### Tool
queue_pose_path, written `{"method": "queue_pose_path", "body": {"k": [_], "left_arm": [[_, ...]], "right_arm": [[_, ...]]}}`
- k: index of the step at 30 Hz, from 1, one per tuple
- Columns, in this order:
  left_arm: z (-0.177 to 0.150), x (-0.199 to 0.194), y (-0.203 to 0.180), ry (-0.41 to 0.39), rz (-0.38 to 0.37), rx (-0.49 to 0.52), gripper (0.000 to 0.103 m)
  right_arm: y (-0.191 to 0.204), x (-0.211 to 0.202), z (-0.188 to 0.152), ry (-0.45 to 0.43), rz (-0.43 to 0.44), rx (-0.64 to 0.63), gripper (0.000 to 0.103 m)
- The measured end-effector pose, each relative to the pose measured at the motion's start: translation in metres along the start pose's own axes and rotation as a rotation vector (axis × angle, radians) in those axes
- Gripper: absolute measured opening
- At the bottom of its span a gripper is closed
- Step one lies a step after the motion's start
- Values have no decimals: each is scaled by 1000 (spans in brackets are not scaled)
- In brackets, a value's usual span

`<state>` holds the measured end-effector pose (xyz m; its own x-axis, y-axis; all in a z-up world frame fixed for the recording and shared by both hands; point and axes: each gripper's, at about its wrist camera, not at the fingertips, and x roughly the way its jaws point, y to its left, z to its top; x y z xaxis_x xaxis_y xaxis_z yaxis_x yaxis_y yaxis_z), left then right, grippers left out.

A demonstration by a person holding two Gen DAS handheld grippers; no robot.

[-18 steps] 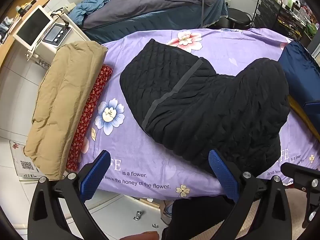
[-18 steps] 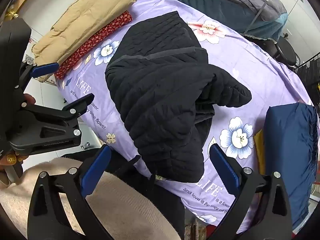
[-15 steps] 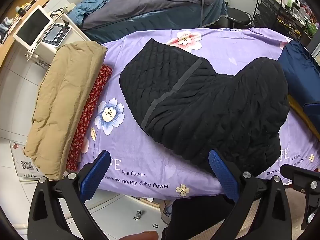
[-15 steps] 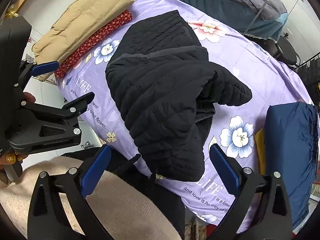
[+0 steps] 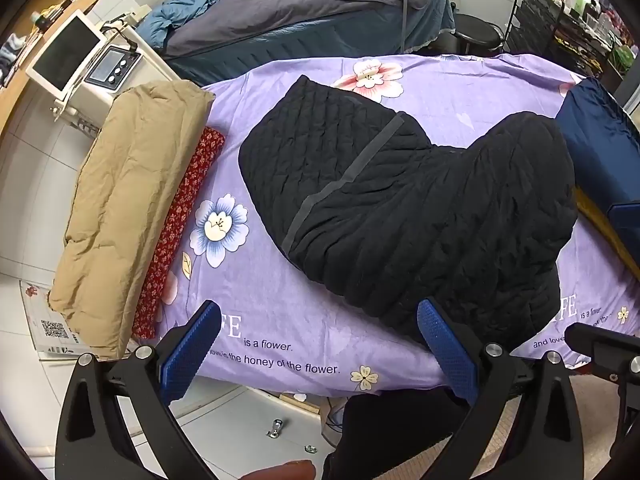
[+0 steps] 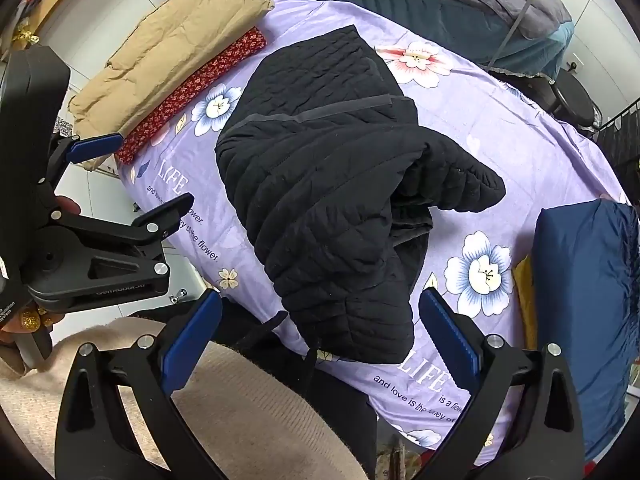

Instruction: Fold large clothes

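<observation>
A black quilted jacket lies bunched on the purple flowered sheet, with a grey strip across it; it also shows in the right wrist view, its lower edge hanging over the table's near edge. My left gripper is open and empty, above the near edge of the table, just short of the jacket. My right gripper is open and empty, above the jacket's near hanging edge. The left gripper also shows at the left of the right wrist view.
A folded tan garment and a red patterned cloth lie at the table's left end. A folded navy garment lies at the right end. A covered bed stands behind, a wire rack at back right.
Almost nothing: both grippers stay open and hover near the table's front edge, and the jacket has not moved.
</observation>
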<state>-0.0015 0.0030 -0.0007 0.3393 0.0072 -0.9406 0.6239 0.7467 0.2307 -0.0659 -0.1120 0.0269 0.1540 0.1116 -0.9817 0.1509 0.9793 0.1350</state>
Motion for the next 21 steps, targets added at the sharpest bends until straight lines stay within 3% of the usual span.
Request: {"method": "queue_pose_path", "body": {"k": [21], "left_arm": [[-1,3,-3,8,7,12,96]], "right_arm": [[-1,2,-2,2,17,2,97]]}}
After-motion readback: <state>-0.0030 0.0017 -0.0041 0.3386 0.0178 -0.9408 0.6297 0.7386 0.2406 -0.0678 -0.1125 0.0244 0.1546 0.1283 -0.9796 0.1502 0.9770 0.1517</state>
